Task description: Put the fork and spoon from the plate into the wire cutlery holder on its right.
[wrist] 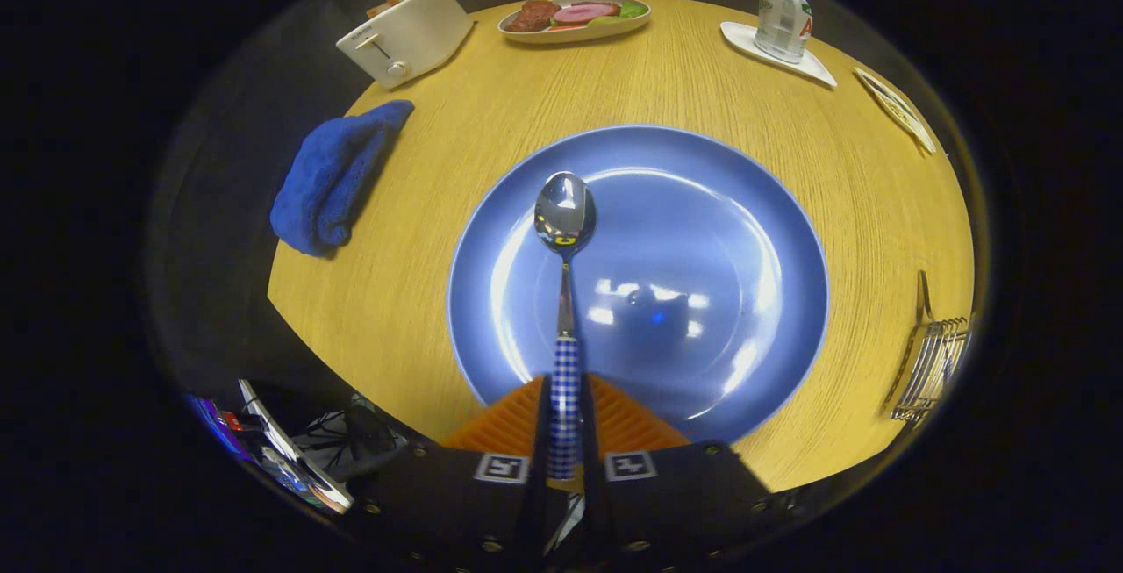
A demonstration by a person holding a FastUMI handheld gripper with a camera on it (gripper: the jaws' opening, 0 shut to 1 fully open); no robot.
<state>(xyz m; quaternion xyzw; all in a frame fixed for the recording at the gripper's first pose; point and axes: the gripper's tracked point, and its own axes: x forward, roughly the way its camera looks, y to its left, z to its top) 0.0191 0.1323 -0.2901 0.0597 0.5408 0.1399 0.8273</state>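
Overhead light, bright on my desk; surroundings fall off to near black. Strong glare patches on the plate and the spoon bowl. Focus is sharp centrally. Heavy fisheye bending toward the rim: the wire holder looks squashed and dim.

A staged dining setup: a round wooden table carries a toaster at upper left, a dish of food at top centre, and a blue plate in the middle.
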